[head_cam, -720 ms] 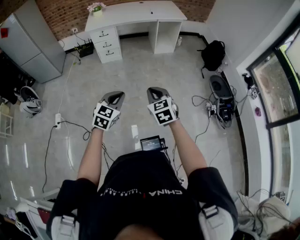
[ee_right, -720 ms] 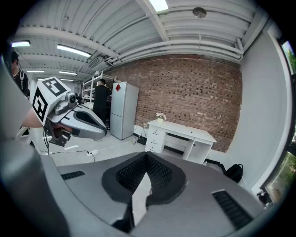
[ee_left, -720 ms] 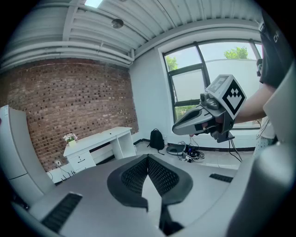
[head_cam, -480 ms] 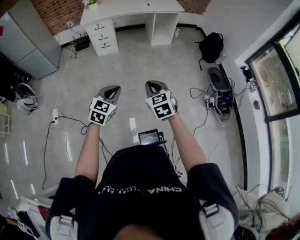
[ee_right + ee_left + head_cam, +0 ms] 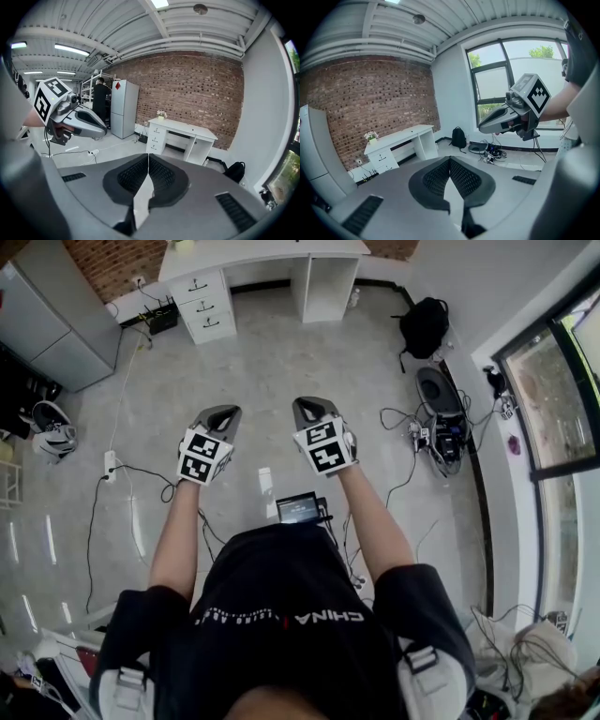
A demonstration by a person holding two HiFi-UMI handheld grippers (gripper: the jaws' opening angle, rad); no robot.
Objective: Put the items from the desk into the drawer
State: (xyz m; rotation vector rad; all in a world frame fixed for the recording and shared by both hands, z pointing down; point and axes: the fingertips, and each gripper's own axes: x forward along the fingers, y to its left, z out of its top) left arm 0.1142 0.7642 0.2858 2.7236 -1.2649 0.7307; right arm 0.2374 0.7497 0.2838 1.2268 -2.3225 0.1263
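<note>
The white desk (image 5: pixel 262 251) stands far ahead against the brick wall, with its stack of drawers (image 5: pixel 204 306) closed at its left. A small flower pot (image 5: pixel 161 114) is on the desktop; other items are too small to tell. I hold both grippers side by side at waist height over the floor, well short of the desk. My left gripper (image 5: pixel 223 414) is shut, its fingertips meeting with nothing between them (image 5: pixel 450 159). My right gripper (image 5: pixel 309 405) is shut and empty too (image 5: pixel 148 155).
A grey cabinet (image 5: pixel 47 324) stands left of the desk, and a person (image 5: pixel 100 101) is beside it. A black backpack (image 5: pixel 424 326) and a tangle of cables and devices (image 5: pixel 441 446) lie along the right wall. A power strip (image 5: pixel 110 465) with cords is on the floor at left.
The desk has slid toward the top edge of the head view and the grippers sit a little higher in it. Both grippers stay side by side and shut.
</note>
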